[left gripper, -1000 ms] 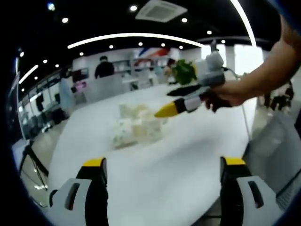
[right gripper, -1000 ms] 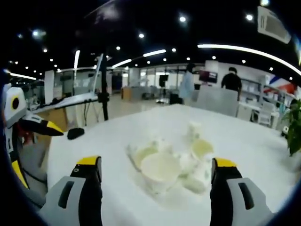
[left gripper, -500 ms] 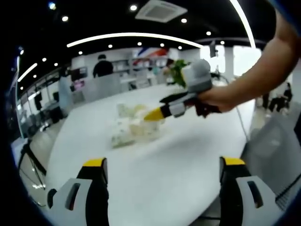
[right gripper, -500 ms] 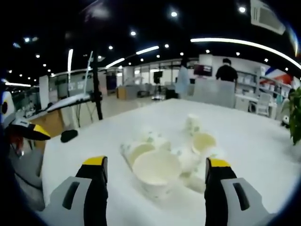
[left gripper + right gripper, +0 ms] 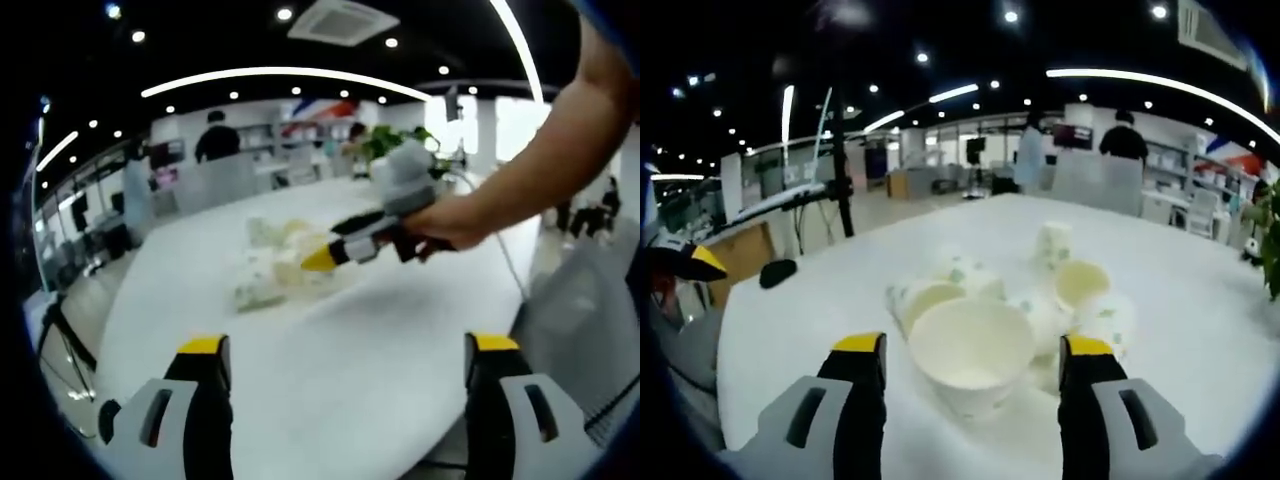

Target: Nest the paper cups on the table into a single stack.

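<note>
Right gripper point(image 5: 972, 350) closer, jaws wide astride nearest cup point(image 5: 970, 352) | left gripper point(image 5: 343, 352) wide, well back | cups point(image 5: 283, 262) clustered mid-desk point(image 5: 330, 380) | risk: hard squeeze crushes cup.

**No readable text**

No lettering, label, brand, number or sign can be read in the left gripper view or the right gripper view. The paper cups point(image 5: 972, 352) carry small greenish marks on their sides, too blurred to tell whether they are print or pattern. A red-white-blue panel point(image 5: 322, 107) on the far wall in the left gripper view is too small and soft to make out any words. A dark screen point(image 5: 1077, 136) on the back wall in the right gripper view shows a reddish glow, nothing legible.
</note>
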`<state>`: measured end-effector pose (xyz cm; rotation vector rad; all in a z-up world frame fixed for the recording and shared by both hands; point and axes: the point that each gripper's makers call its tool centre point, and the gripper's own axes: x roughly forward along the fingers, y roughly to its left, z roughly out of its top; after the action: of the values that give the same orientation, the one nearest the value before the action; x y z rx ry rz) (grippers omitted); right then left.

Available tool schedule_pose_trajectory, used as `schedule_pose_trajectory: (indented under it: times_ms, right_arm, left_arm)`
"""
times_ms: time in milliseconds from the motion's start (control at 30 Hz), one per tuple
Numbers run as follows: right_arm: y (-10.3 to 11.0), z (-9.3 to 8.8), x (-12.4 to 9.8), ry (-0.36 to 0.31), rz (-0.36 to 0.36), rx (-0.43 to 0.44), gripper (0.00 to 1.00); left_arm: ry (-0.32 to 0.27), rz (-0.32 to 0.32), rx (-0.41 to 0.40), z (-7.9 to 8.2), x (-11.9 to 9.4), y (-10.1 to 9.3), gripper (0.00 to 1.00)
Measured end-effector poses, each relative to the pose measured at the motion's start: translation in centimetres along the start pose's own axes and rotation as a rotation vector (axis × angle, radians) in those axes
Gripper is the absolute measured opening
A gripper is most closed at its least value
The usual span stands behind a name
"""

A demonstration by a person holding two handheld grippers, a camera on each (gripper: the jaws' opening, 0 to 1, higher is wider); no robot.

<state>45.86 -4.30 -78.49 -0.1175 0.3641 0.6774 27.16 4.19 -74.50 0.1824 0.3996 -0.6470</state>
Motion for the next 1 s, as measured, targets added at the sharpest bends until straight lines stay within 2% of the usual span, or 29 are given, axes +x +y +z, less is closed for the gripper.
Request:
schedule_pose_trajectory:
  times_ms: [200, 333, 467, 1000]
  right_arm:
    - [0.00, -0.14, 0.31, 0.006, 0.004, 0.011, 0.57]
    - [-0.10, -0.69, 0.66, 0.019, 0.007, 0.033, 0.57]
    - [-0.10, -0.68, 0.55, 0.019, 0.001, 0.023, 0.47]
    - [-0.11, 0.03, -0.08, 0.000, 0.019, 0.021, 0.44]
  left_arm:
    - [0.001, 0.004, -0.009, 0.04, -0.03, 0.15, 0.97]
    - [0.001, 0.004, -0.012, 0.03, -0.03, 0.17, 0.98]
    - [0.004, 0.008, -0.014, -0.01, -0.05, 0.27, 0.98]
    - [0.010, 0.004, -0.006, -0.06, -0.02, 0.15, 0.97]
